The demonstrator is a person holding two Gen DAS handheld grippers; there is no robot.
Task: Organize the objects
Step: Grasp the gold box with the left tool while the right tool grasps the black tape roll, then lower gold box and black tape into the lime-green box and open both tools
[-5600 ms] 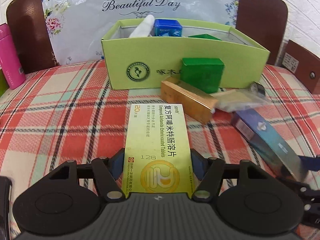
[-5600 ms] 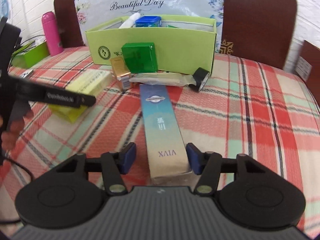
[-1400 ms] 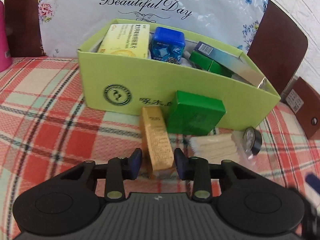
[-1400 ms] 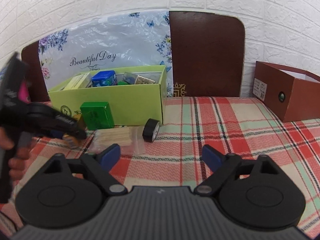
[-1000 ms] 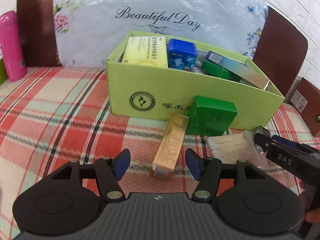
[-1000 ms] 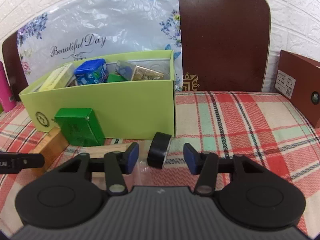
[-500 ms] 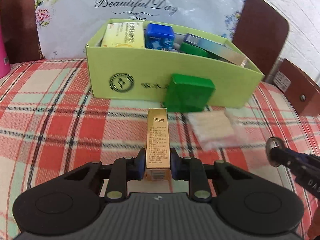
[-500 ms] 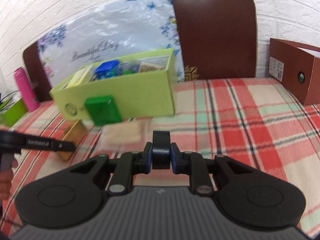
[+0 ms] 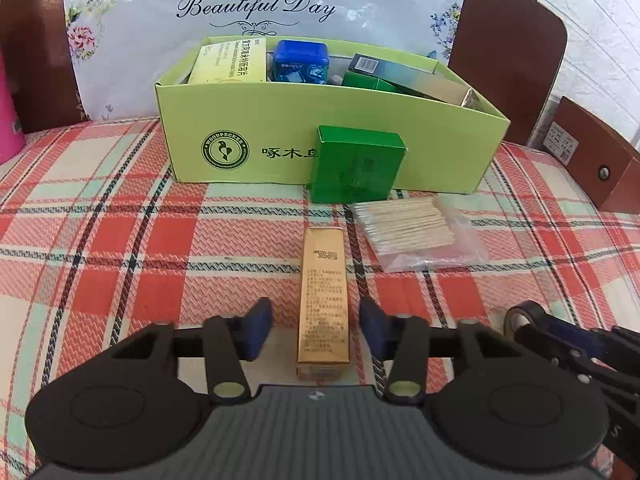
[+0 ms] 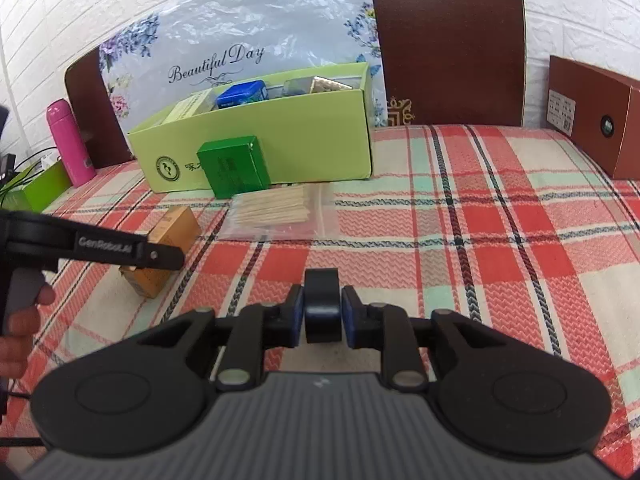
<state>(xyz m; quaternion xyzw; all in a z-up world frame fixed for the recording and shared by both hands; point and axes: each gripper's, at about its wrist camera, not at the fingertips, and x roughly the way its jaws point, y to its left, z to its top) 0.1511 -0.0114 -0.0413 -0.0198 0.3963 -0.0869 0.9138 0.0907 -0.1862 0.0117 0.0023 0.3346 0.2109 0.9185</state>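
Observation:
A gold box [image 9: 323, 292] lies on the checked cloth between the fingers of my left gripper [image 9: 316, 328], which is open and not touching it. The gold box also shows in the right wrist view [image 10: 164, 252]. My right gripper [image 10: 322, 312] is shut on a black tape roll [image 10: 321, 300], also seen at the right edge of the left wrist view [image 9: 522, 318]. The light green box [image 9: 328, 132] stands behind, holding several packets. A dark green box [image 9: 356, 164] leans against its front. A bag of cotton swabs [image 9: 408, 228] lies beside the dark green box.
A pink bottle [image 10: 70, 142] stands at the far left. A brown box [image 10: 592, 116] stands at the right. A flowered plastic bag [image 9: 256, 12] and brown chair backs [image 10: 448, 40] rise behind the light green box.
My left gripper has opened and let go of the gold box, which now lies on the cloth. My right gripper still holds the tape roll.

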